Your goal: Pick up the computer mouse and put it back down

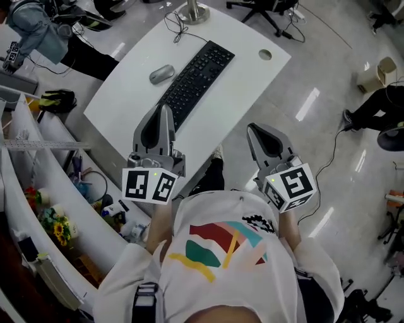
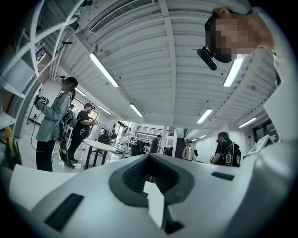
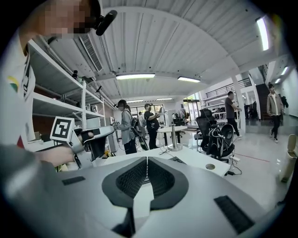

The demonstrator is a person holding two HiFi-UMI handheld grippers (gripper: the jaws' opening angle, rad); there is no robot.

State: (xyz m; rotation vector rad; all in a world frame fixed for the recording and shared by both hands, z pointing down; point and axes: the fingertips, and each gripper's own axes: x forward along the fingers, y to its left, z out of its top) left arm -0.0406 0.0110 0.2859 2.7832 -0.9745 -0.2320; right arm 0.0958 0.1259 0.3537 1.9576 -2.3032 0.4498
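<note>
The grey computer mouse point(image 1: 162, 74) lies on the white desk point(image 1: 243, 82), just left of the black keyboard point(image 1: 196, 79). In the head view both grippers hang close to the person's chest, well short of the mouse. My left gripper point(image 1: 163, 108) is over the desk's near edge, its jaws shut and empty, and its tip points towards the keyboard. My right gripper point(image 1: 252, 129) hovers off the desk's right side above the floor, jaws shut with nothing between them. The mouse does not show in either gripper view. The right gripper view shows the left gripper point(image 3: 93, 137) beside the desk.
A monitor stand base point(image 1: 192, 11) with cables sits at the desk's far end, and a round cable hole point(image 1: 265, 55) at its right. Cluttered white shelves point(image 1: 38, 189) run along the left. An office chair point(image 1: 265, 9) stands beyond the desk, and other people stand around the room.
</note>
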